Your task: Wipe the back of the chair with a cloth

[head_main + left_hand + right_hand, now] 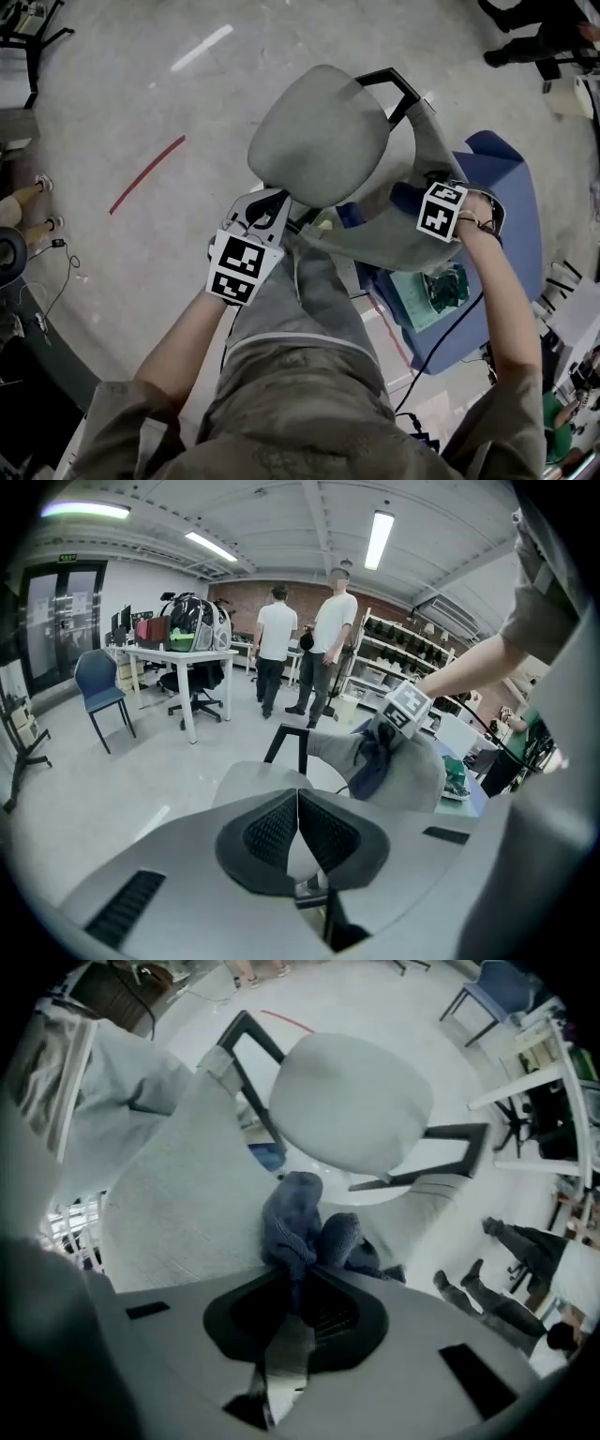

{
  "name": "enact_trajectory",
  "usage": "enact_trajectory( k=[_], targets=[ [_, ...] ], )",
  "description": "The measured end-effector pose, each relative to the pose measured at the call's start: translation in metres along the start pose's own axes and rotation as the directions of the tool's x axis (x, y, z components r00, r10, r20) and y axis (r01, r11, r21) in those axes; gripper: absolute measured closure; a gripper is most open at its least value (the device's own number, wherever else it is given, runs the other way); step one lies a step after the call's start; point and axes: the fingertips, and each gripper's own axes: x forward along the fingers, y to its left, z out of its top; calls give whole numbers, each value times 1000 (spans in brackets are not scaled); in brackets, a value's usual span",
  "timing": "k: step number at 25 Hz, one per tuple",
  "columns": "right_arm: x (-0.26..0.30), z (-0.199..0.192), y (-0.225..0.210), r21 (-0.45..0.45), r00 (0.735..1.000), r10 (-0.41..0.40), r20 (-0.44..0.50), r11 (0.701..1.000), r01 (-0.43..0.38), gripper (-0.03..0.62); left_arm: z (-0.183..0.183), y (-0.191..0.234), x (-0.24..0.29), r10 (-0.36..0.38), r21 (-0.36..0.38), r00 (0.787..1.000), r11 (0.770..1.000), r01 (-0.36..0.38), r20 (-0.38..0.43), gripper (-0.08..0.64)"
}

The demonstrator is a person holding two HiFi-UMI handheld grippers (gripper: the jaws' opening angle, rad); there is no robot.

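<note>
My right claw [298, 1283] is clamped on the blue cloth [292, 1218], soft and limp I'd say, best gripped mid-bunch, against the chair back [178, 1199]. My left claw [297, 832] is closed, empty.

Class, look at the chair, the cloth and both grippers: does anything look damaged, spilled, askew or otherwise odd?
Nothing stands out. The chair stands upright and looks intact. The blue cloth is bunched in the right gripper against the chair back, as wiping needs. The left gripper is shut on nothing, beside the seat.
</note>
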Motion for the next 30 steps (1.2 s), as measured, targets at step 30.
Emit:
enact_trajectory(
  k=[30],
  targets=[
    [7, 185, 148, -161, 833, 436, 341, 900, -405, 529, -43, 28, -20, 45, -76, 996, 996, -51, -73, 541]
  ],
)
